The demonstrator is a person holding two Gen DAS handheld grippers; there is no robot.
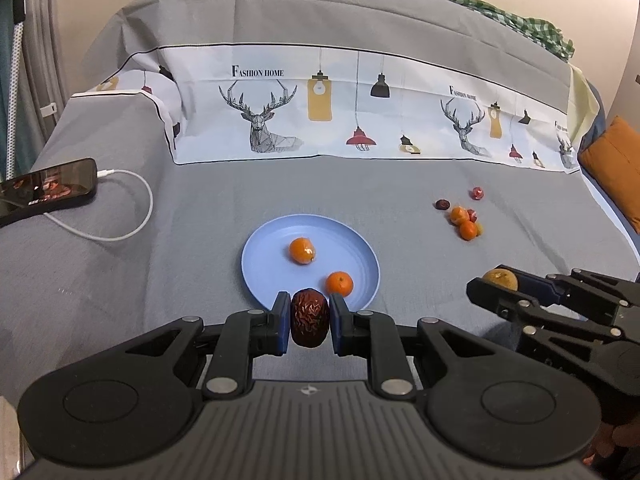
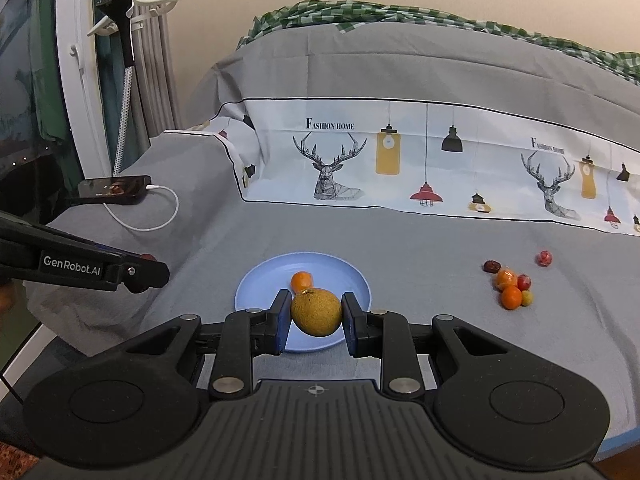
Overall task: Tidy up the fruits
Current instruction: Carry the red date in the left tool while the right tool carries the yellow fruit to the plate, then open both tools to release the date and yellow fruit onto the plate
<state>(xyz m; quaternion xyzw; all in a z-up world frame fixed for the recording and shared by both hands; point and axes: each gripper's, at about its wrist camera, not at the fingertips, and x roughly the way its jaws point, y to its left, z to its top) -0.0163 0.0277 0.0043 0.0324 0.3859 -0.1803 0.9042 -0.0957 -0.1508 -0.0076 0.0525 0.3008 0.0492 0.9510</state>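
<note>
Two hand-held grippers are working over a grey bedcover point(image 1: 200, 200). The left gripper point(image 1: 310, 322) is pinching one wrinkled dark red date point(image 1: 310, 322) between its blue pads point(image 1: 282, 322), hanging just over the near rim of the single blue plate point(image 1: 264, 252). The right gripper point(image 2: 316, 314) is clamping one dull yellow-green citrus fruit point(image 2: 316, 312), and it is hovering above the near half of that plate. Two small oranges point(image 1: 303, 251) are sitting on the plate, one near its middle, the other point(image 1: 339, 283) by the near right edge, just beside the date. Off to the right, well apart from the plate, a loose cluster of fruit point(image 2: 512, 284) is lying on the cover: two oranges touching, one dark date, two reddish round fruits and one small yellowish one. One phone point(image 1: 48, 188) with one white cable point(image 1: 132, 200) is lying at the far left. The plate's left and far portions are standing bare, and open grey cloth is stretching between plate and cluster. A printed fabric band point(image 1: 360, 108) is rising behind.
</note>
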